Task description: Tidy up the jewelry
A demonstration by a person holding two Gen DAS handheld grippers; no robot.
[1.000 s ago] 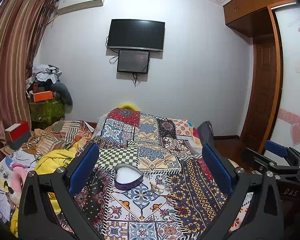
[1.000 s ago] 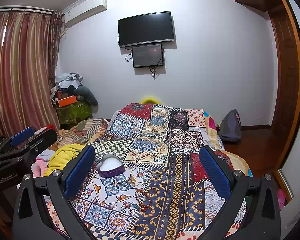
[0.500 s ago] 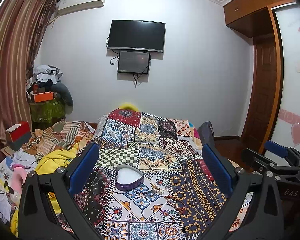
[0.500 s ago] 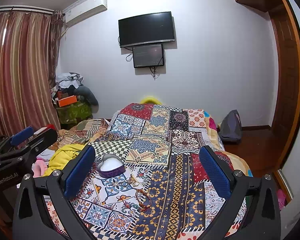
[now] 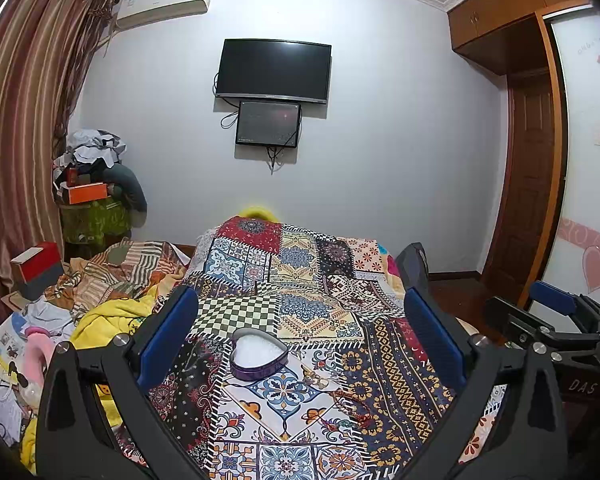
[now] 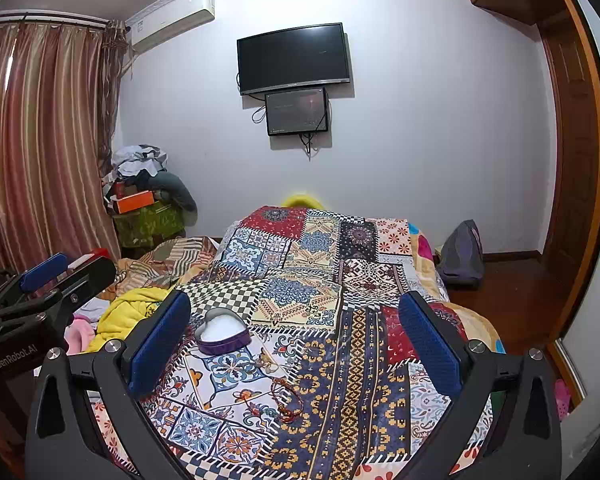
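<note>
Red cord bracelet point(image 6: 286, 398) lies limp on the bed quilt point(image 6: 360, 360), just nearer me than the heart-shaped tin point(image 6: 221, 335). I judge it light and floppy; I'd pinch a raised loop. Left tool point(image 5: 300, 334) and right tool point(image 6: 294, 338) both hang spread, holding nothing. Against the earlier frames, almost nothing has shifted.

Left gripper point(image 5: 300, 334) has tilted slightly downward, so the television point(image 5: 273, 71) sits a little lower in its view
</note>
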